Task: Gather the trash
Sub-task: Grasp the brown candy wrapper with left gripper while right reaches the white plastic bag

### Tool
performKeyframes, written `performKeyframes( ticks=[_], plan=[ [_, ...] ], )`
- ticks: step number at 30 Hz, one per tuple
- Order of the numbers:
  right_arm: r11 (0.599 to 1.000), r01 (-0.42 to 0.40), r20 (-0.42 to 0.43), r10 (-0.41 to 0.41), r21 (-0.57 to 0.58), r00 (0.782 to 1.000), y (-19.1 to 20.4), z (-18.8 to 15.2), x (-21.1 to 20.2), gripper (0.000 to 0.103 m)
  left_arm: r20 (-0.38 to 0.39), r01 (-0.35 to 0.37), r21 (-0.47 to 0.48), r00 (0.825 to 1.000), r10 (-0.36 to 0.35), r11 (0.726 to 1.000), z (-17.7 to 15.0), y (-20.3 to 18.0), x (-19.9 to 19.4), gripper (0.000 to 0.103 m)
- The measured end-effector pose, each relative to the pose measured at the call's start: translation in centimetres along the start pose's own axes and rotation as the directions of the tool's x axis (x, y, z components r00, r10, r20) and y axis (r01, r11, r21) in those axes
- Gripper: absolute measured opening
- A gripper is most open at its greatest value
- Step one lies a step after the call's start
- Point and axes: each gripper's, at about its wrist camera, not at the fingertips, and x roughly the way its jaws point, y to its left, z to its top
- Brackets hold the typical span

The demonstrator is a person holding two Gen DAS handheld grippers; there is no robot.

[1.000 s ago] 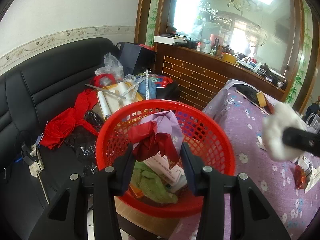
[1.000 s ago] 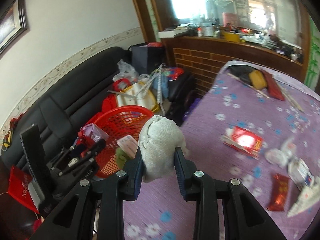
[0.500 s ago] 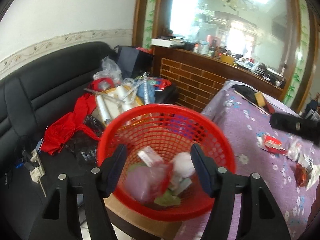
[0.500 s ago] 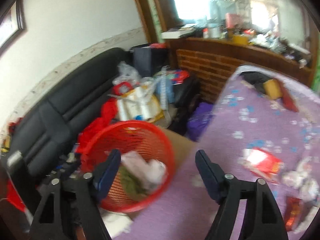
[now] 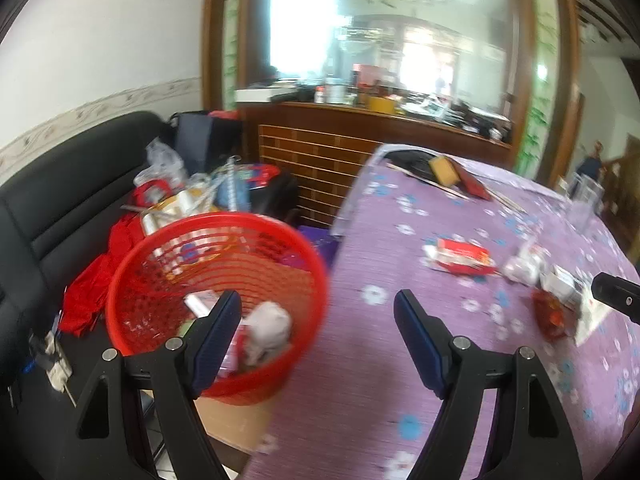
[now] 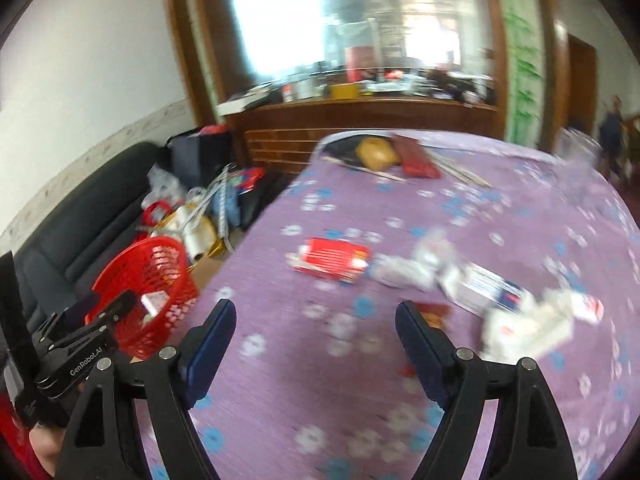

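A cluttered living room: a black sofa (image 5: 60, 200) along the left, a brick-fronted counter (image 5: 328, 152) at the top centre, and a table under a purple flowered cloth (image 5: 400, 320) filling the right half of both views. Both pictures are blurred.

Both grippers are released and empty. The left gripper (image 5: 318, 340) has just been opening, with nothing between its jaws; it hangs over the table's left edge, its left finger in front of the red basket (image 5: 216, 280) at lower left. A white wad (image 5: 268, 328) and other scraps lie inside the basket. The right gripper (image 6: 316, 340), its jaws also just opened, points at bare cloth at lower centre of its view.

The trash still to collect sits on the table, right of centre in the right wrist view: a red packet (image 6: 332, 258), crumpled white wrappers (image 6: 404, 272), a white box (image 6: 484, 290) and more white scraps (image 6: 536, 324) further right. A small dark red wrapper (image 6: 432, 312) lies just beside the right jaw tip.

To do the next pick well, I would go for one loose piece at a time, coming down with jaws wide and closing across a thin side; flat packets may slide on the cloth.

The table's left edge runs beside the basket, so carried pieces cross open air there. Bare cloth in front leaves free room; the pile on the right is crowded
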Motion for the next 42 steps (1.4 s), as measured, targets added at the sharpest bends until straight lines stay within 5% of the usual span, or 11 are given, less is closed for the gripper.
performKeyframes(
  ticks=[12,16,21,32,34,38,42],
  plan=[
    [0.946,0.018,-0.090,0.012,0.325,0.996,-12.3,-3.7,-2.2,0.085,-0.100,0.167,0.125,0.983,-0.155,0.978,-1.1,-9.1,0.2,0.078],
    [0.916,0.004,-0.088,0.034,0.402,0.996,-14.8,-4.1,-2.8,0.085,-0.190,0.247,0.147,0.957,-0.218,0.958,-1.2,-12.7,1.5,0.078],
    [0.900,0.001,-0.064,0.030,0.436,0.998,-16.0,-4.1,-3.7,0.085,-0.291,0.359,0.135,0.905,-0.310,0.923,-0.7,-17.3,3.3,0.077],
    [0.834,0.009,-0.047,0.020,0.551,0.999,-20.7,-5.0,-4.8,0.085,-0.392,0.365,0.197,0.880,-0.268,0.910,-1.8,-24.6,8.5,0.077],
    [0.827,0.008,-0.050,0.024,0.562,0.998,-21.1,-5.0,-4.6,0.085,-0.396,0.357,0.203,0.881,-0.257,0.912,-2.1,-25.0,9.3,0.072],
    [0.817,0.006,-0.059,0.034,0.576,0.998,-21.2,-4.9,-3.8,0.085,-0.390,0.355,0.201,0.884,-0.258,0.913,-2.3,-24.7,9.9,0.035],
    [0.810,0.009,-0.077,0.045,0.587,0.996,-20.7,-4.7,-2.4,0.085,-0.381,0.366,0.180,0.882,-0.279,0.913,-2.2,-23.5,9.8,0.033]
  ],
)
